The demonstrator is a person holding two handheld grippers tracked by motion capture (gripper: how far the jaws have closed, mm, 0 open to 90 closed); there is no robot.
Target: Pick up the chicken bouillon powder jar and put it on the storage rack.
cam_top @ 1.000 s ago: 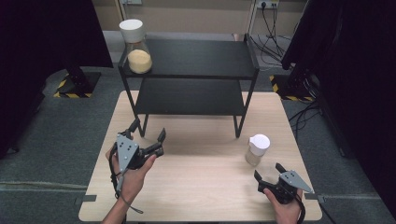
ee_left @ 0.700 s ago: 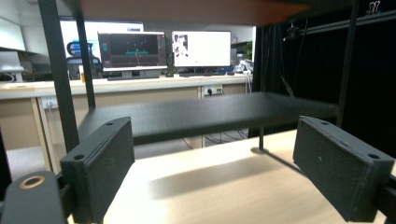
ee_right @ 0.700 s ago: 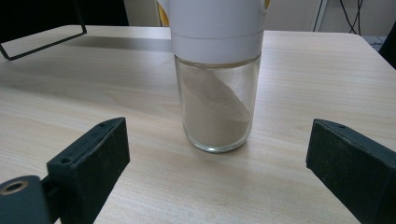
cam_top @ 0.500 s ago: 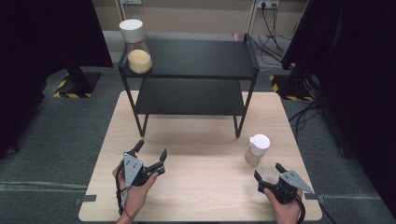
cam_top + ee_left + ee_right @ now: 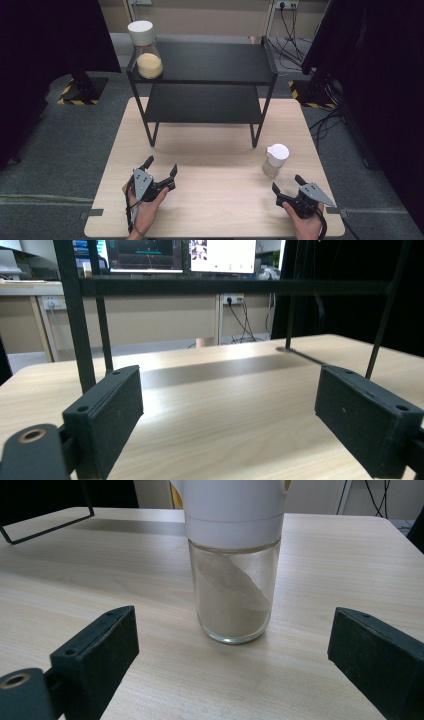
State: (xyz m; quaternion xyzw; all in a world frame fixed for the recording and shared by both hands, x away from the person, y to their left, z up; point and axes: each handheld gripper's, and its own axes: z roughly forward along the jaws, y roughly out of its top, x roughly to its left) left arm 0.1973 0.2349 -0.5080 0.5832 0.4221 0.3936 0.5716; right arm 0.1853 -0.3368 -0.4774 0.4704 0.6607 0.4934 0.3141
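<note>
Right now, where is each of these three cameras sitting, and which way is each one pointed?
High view: fixed above the person's side, looking forward and down on the table, black shelf rack, both hands and grippers.
Left gripper view: rides the left gripper, looking low across the table under the rack; its own open fingers rise below.
Right gripper view: rides the right gripper, facing the small white-lidded jar; open fingers flank it.
Shared: that jar and the rack.
</note>
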